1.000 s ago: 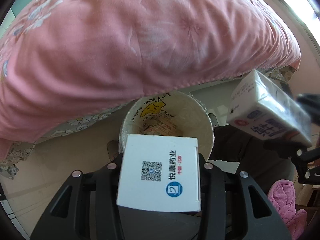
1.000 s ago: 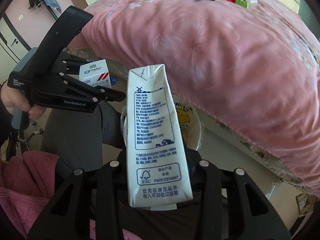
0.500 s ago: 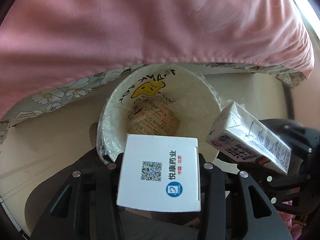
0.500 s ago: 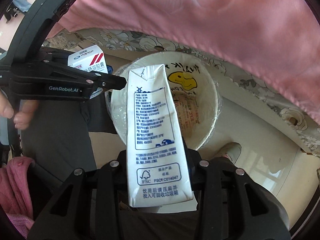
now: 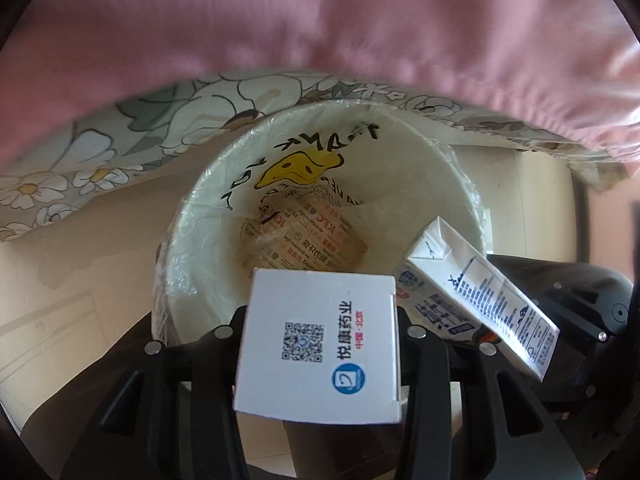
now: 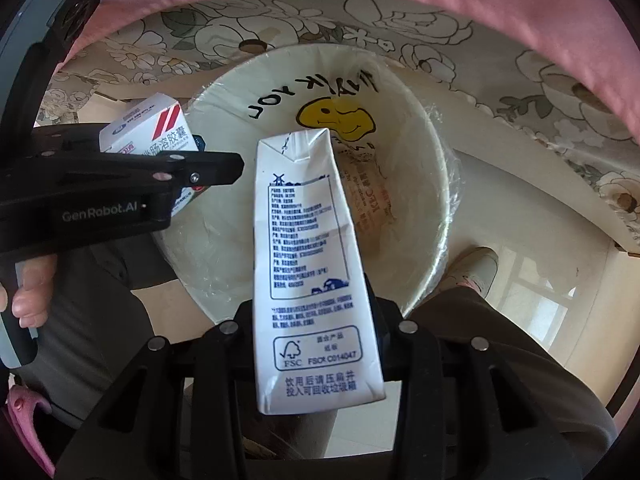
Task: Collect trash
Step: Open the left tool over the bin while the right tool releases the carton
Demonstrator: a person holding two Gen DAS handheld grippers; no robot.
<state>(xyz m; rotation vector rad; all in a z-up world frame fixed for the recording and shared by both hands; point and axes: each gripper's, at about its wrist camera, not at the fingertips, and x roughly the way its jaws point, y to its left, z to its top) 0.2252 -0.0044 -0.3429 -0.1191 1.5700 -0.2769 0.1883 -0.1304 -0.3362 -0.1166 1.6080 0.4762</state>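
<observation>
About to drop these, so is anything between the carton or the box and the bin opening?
Nothing visible does. The carton in the right gripper and the box in the left gripper hang at the open bin, which holds only a wrapper at the bottom.
</observation>
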